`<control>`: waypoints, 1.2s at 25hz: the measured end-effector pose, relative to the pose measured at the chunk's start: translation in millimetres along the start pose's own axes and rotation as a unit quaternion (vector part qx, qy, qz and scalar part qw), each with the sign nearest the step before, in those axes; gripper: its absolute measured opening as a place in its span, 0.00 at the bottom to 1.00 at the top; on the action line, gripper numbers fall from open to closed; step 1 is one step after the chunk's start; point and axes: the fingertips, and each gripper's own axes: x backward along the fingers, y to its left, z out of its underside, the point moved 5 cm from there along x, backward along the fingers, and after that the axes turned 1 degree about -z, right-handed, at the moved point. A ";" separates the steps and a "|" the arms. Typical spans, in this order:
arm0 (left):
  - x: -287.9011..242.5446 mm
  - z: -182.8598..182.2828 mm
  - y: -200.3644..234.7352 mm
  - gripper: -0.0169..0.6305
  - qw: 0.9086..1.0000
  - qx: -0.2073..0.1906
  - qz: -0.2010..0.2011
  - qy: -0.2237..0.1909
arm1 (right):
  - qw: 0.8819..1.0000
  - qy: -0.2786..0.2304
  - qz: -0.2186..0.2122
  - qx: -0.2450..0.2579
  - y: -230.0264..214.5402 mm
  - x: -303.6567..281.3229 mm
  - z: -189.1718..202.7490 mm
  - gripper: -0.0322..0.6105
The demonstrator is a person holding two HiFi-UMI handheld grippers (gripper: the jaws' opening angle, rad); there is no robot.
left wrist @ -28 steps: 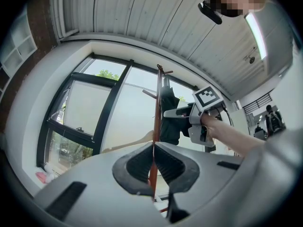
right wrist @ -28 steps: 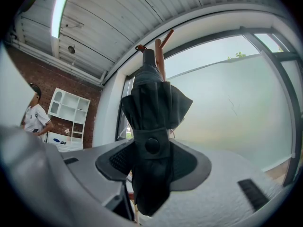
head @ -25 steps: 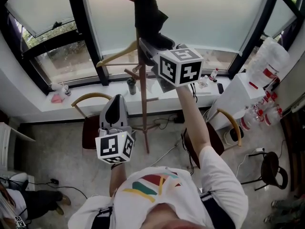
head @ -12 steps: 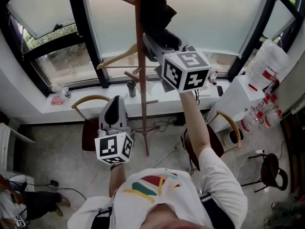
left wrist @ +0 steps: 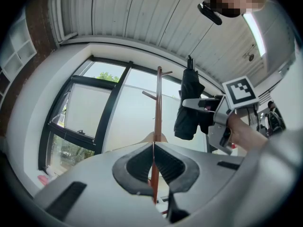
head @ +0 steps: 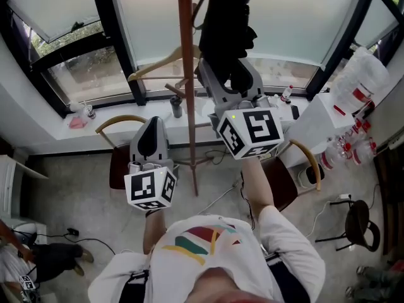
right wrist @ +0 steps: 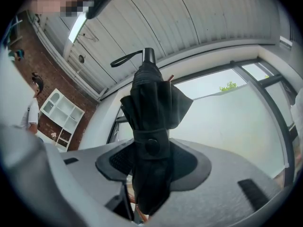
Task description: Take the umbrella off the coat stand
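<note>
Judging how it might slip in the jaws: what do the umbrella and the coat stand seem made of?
The umbrella: black matte fabric, likely nylon or polyester, judging by soft folds and a snap strap. The coat stand: reddish-brown wood, smooth, probably varnished; slim round pole with angled pegs.

The umbrella (head: 226, 30) is now off the coat stand (head: 185, 87). Its strap (right wrist: 125, 59) hangs free in the air, no longer at the peg. The right tongs (head: 222, 74), closed on the umbrella, are now to the right of the pole, apart from it and nearer to the person.
</note>
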 end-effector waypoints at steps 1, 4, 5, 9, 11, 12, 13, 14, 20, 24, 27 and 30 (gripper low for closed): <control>0.6 0.3 -0.8 0.04 1.000 -0.001 0.000 0.001 | 1.000 -0.005 0.002 0.004 2.6 6.4 0.6 0.37; 1.4 0.5 -3.0 0.04 1.000 -0.003 -0.001 0.002 | 1.000 -0.013 0.005 0.019 11.6 23.2 3.4 0.37; 1.5 0.3 -3.5 0.04 1.000 -0.003 -0.001 0.001 | 1.000 -0.015 0.005 0.022 14.7 28.0 5.0 0.37; 0.8 -1.2 -5.7 0.04 1.000 -0.004 -0.002 -0.004 | 0.999 -0.007 0.009 0.030 24.3 43.6 16.8 0.37; 1.2 -0.9 -6.3 0.04 1.000 -0.005 -0.002 -0.005 | 1.000 0.000 0.013 0.027 27.3 49.6 23.9 0.37; 1.8 -0.4 -6.3 0.04 1.000 -0.005 -0.002 -0.005 | 1.000 0.003 0.015 0.023 28.6 52.5 27.6 0.37; 2.5 0.1 -6.4 0.04 1.000 -0.005 -0.002 -0.005 | 1.000 0.006 0.016 0.018 29.6 55.4 31.4 0.37; 3.2 0.7 -6.7 0.04 1.000 -0.005 -0.003 -0.005 | 1.000 0.010 0.018 0.014 30.3 58.5 35.6 0.37; 7.9 4.8 -8.8 0.04 1.000 -0.007 -0.003 -0.003 | 0.999 0.044 0.031 -0.005 33.0 77.6 68.7 0.37; 10.4 10.2 -8.5 0.04 1.000 -0.008 -0.005 0.003 | 0.996 0.071 0.032 -0.030 35.0 88.7 87.8 0.37; 11.4 14.6 -8.6 0.04 1.000 -0.010 -0.006 0.004 | 0.995 0.081 0.040 -0.042 33.4 95.8 98.2 0.37; 11.9 17.2 -9.0 0.04 1.000 -0.008 -0.007 0.004 | 0.994 0.087 0.048 -0.042 32.0 102.0 104.6 0.37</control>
